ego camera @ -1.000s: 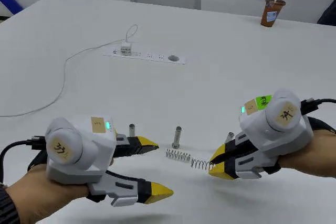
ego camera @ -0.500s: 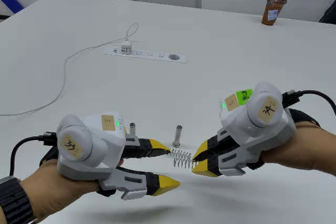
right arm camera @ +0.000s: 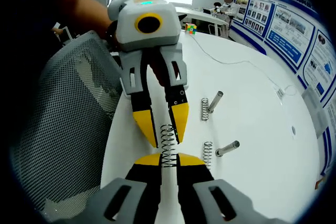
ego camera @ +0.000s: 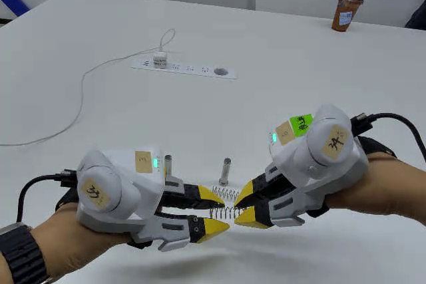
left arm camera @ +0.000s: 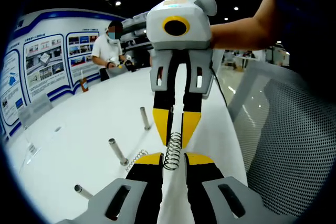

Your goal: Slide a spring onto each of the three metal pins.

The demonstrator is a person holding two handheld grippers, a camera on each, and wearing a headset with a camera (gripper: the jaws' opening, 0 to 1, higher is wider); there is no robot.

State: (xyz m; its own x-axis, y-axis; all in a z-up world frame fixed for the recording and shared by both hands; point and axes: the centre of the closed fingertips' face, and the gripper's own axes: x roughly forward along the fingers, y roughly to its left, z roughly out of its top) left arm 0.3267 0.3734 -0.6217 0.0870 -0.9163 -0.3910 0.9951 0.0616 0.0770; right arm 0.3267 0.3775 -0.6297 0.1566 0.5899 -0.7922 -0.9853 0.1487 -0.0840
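Right claw (ego camera: pixel 243 207) is grasping 1 spring (right arm camera: pixel 167 142) at its 3 o'clock end; left claw (ego camera: pixel 220 211), released, is straddling the 9 o'clock end.

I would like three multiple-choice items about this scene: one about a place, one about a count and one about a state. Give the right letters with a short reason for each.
1. Where is the thin coiled metal spring that the right gripper holds?
A. in the air between the tips of both grippers
B. slid onto a pin
C. flat on the table

2. How many short upright metal pins stand in the left gripper view?
A. one
B. three
C. five

3. The pins are:
A. each wearing a spring
B. lying flat
C. bare

Answers:
1 A, because the open jaws of the left gripper surround its other end.
2 B, because three stand in a row on the white table.
3 C, because the loose springs lie beside them.
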